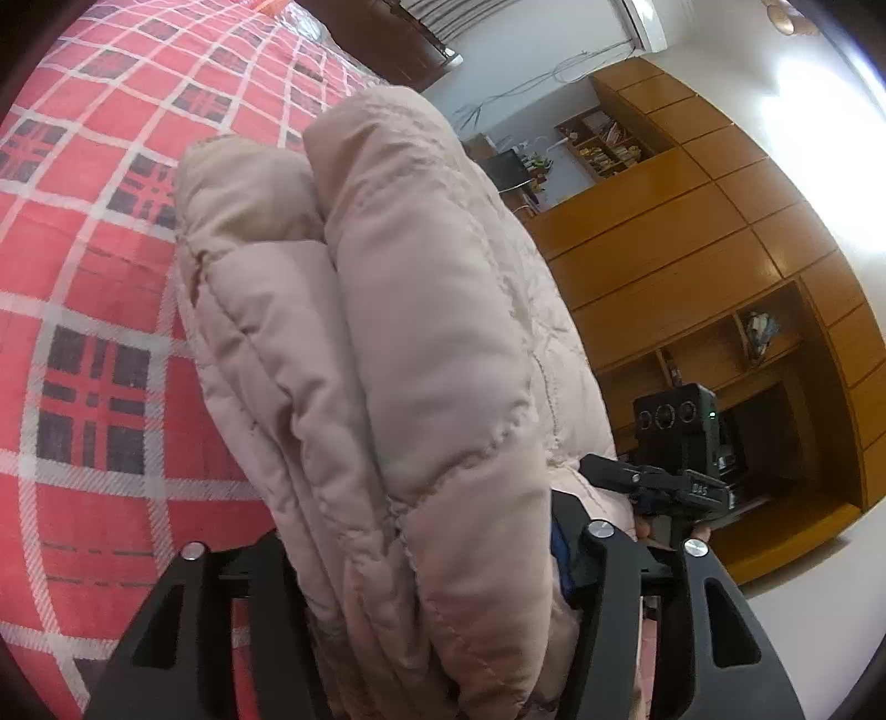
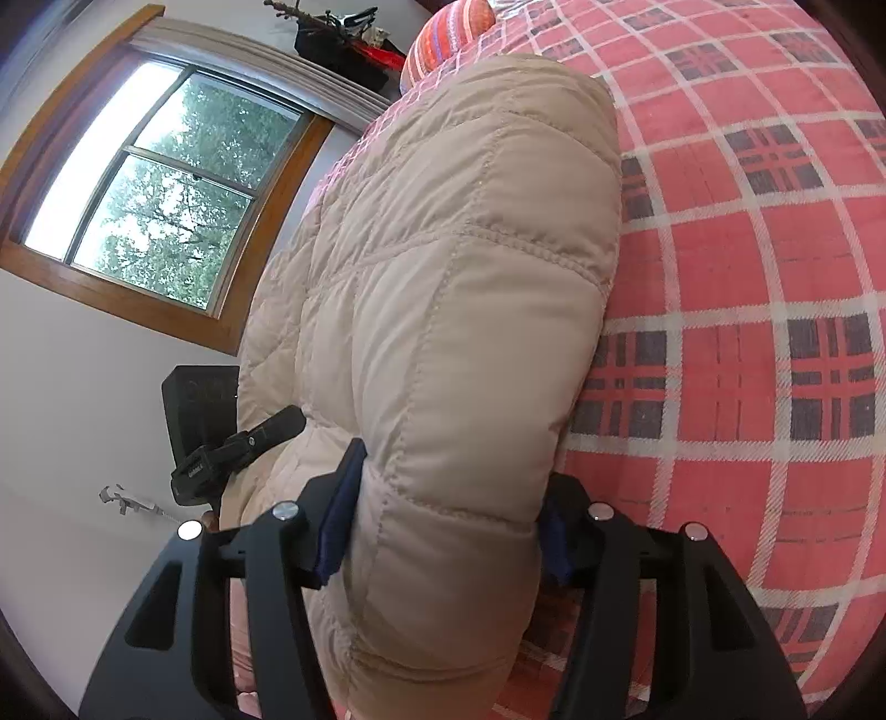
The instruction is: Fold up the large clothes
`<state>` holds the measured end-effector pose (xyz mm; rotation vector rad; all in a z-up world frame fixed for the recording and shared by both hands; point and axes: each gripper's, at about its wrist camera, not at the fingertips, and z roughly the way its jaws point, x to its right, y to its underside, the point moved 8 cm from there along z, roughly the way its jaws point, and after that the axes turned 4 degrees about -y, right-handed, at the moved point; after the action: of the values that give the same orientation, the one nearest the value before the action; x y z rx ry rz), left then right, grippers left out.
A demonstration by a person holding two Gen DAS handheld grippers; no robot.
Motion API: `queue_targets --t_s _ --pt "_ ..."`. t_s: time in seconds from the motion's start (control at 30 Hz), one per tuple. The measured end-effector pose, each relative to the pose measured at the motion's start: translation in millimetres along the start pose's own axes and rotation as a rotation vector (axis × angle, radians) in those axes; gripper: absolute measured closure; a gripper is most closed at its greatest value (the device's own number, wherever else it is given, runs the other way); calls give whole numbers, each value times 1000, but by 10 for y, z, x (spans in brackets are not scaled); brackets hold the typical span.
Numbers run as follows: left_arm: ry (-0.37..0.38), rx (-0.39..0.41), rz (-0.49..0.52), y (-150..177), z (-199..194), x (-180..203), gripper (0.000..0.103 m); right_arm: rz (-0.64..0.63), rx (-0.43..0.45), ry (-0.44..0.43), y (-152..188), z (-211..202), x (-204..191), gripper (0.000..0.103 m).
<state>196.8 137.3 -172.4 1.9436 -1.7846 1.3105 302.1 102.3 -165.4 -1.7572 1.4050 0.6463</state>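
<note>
A puffy beige quilted jacket (image 1: pixel 421 310) lies folded in thick layers on the red plaid bedspread (image 1: pixel 88 288). My left gripper (image 1: pixel 437 559) is shut on one end of the bundle, which hides its left finger; a blue pad (image 1: pixel 559 559) presses the right side. In the right wrist view the same jacket (image 2: pixel 454 266) fills the centre, with my right gripper (image 2: pixel 448 531) shut on its near end and both blue pads (image 2: pixel 340 520) squeezing the padding. Each view shows the other gripper, the right one (image 1: pixel 675 476) and the left one (image 2: pixel 232 448), gripping the bundle's neighbouring side.
The bedspread (image 2: pixel 747 249) stretches wide beside the jacket. A striped pillow (image 2: pixel 448 33) lies at the bed's far end. Wooden cabinets with open shelves (image 1: pixel 692 238) line the wall past the bed, and a wood-framed window (image 2: pixel 155 188) is on the other side.
</note>
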Motion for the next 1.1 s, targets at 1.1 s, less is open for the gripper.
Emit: queue_targets --t_s 1.1 --pt "-504 188 -6 841 -1203 378 13 -126 176 529 1152 -672 -495 9"
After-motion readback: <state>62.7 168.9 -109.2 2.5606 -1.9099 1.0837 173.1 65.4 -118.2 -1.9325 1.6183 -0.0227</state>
